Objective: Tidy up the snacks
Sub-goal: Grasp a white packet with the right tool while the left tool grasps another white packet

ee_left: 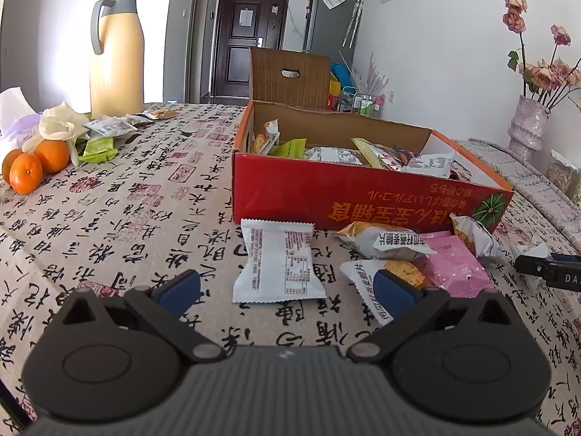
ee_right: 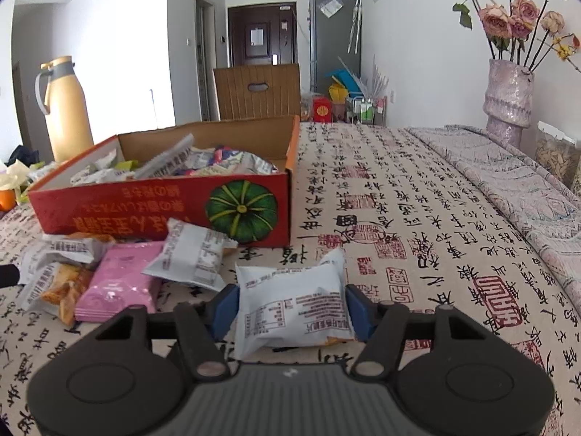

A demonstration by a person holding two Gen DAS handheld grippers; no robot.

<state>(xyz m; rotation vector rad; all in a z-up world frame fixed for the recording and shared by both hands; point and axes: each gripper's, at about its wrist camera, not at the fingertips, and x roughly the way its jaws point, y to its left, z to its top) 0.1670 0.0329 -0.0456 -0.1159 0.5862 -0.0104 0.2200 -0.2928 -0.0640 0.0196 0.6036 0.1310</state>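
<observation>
1. While the right hand-held gripper (ee_right: 292, 307) sits low over the bench (ee_right: 417, 218), its blue pads (ee_right: 357, 310) press on both sides of a white snack packet (ee_right: 290, 305), so the packet is gripped at about half width.
2. The left hand-held gripper (ee_left: 285, 290) stands wide open with nothing held; another white packet (ee_left: 276, 259) lies on the cloth just ahead, between its fingers but untouched.
3. A red cardboard box (ee_right: 174, 207) with a green pumpkin picture stands on the bench beyond both grippers, already holding a heap of wrapped snacks (ee_right: 189, 167).
4. Loose snacks lie against the box's front wall: a pink packet (ee_right: 116, 279), a white one (ee_right: 192, 258) and an orange-printed one (ee_right: 61, 287).
5. Farther left on the bench are three oranges (ee_left: 32, 163), a few more small packets (ee_left: 109, 127) and a yellow thermos jug (ee_left: 116, 54).
6. A vase of dried roses (ee_right: 508, 98) stands at the far right.
</observation>
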